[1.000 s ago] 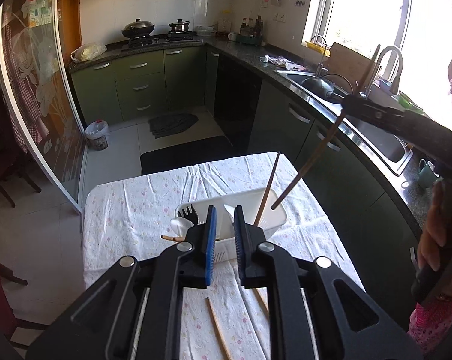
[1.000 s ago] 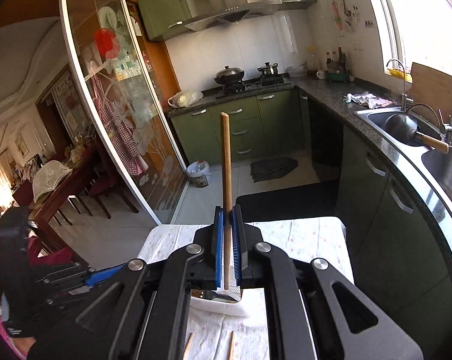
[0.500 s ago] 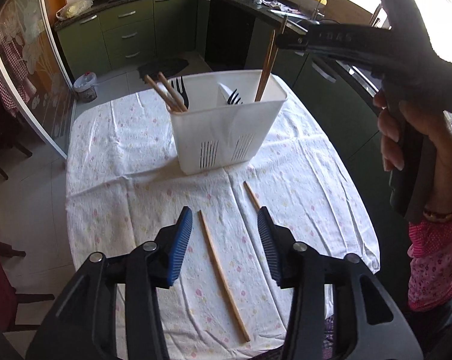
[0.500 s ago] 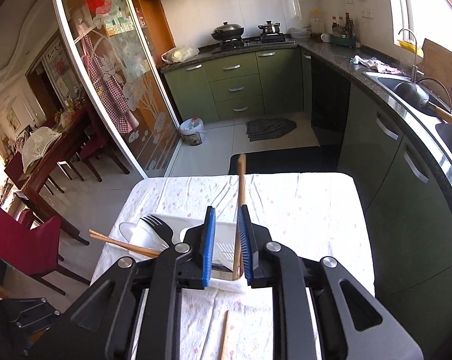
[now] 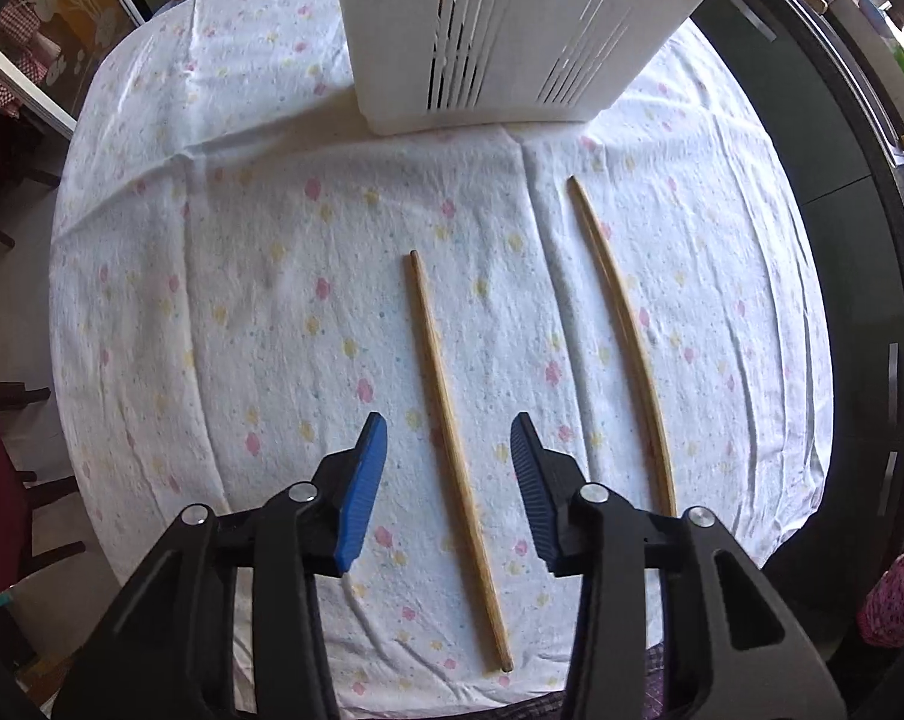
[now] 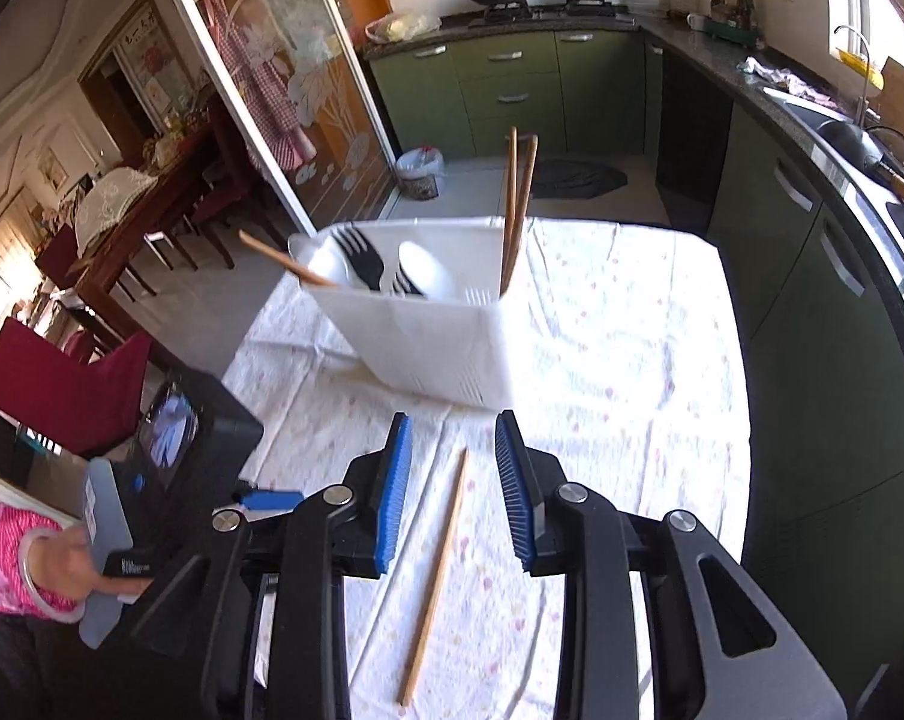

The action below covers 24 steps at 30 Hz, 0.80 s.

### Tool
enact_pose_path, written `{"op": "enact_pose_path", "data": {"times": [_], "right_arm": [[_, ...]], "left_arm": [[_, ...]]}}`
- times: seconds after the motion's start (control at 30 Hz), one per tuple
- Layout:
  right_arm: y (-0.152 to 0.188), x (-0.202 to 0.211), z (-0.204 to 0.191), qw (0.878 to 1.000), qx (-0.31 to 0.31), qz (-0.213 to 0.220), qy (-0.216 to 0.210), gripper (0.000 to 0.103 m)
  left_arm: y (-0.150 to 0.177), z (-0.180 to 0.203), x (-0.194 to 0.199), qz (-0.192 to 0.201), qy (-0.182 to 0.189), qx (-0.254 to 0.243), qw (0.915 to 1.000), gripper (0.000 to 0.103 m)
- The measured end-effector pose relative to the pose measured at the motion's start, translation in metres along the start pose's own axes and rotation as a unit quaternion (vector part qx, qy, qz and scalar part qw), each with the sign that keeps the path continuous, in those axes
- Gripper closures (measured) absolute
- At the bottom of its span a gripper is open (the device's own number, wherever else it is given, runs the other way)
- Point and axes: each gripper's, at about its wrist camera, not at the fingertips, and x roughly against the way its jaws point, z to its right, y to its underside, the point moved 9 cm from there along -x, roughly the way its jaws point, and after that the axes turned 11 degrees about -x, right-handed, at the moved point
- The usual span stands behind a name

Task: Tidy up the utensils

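Two wooden chopsticks lie on the flowered tablecloth in front of a white utensil caddy (image 5: 511,30). My left gripper (image 5: 449,420) points straight down over the nearer chopstick (image 5: 434,348). That chopstick lies between its blue pads, which are closing and do not touch it. The second chopstick (image 5: 622,324) lies to the right. My right gripper (image 6: 453,420) hangs above the table with its jaws opening and holding nothing; a chopstick (image 6: 437,576) lies on the cloth below them. The caddy (image 6: 428,348) holds two upright chopsticks (image 6: 517,210), black forks (image 6: 362,258) and a white spoon (image 6: 428,267).
A hand in a pink sleeve (image 6: 62,570) grips the other tool at the lower left. Green cabinets (image 6: 811,276) and a counter run along the table's right side. Red chairs (image 6: 62,378) stand to the left. The table edge (image 5: 511,684) is close below the left gripper.
The left gripper sank to the table and opened over a chopstick. The right gripper let its chopstick drop into the caddy, came down and opened.
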Motion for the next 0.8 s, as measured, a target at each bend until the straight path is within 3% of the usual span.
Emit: {"op": "enact_pose_path", "data": {"times": [0.07,0.17,0.43,0.67,0.8], "right_arm": [[0.020,-0.015,0.005,0.999,-0.003,-0.037,0.000,0.063],[0.039,-0.034,0.013,0.997,0.000,-0.072,0.016,0.063],[0.063,-0.062,0.024,0.993,0.001,-0.115,0.031,0.064],[0.069,-0.074,0.023,0.989,0.007,-0.142,0.038,0.064],[0.077,-0.090,0.022,0.984,0.012,-0.174,0.047,0.064]], "left_arm": [[0.000,0.000,-0.006,-0.010,-0.004,0.004,0.9999,0.070],[0.000,-0.002,-0.015,-0.020,-0.015,0.009,0.9996,0.072],[0.004,0.001,-0.037,-0.051,-0.030,0.017,0.9981,0.089],[0.000,0.007,-0.041,-0.052,-0.036,0.016,0.9979,0.090],[-0.008,0.011,-0.040,-0.045,-0.032,0.014,0.9984,0.096]]}}
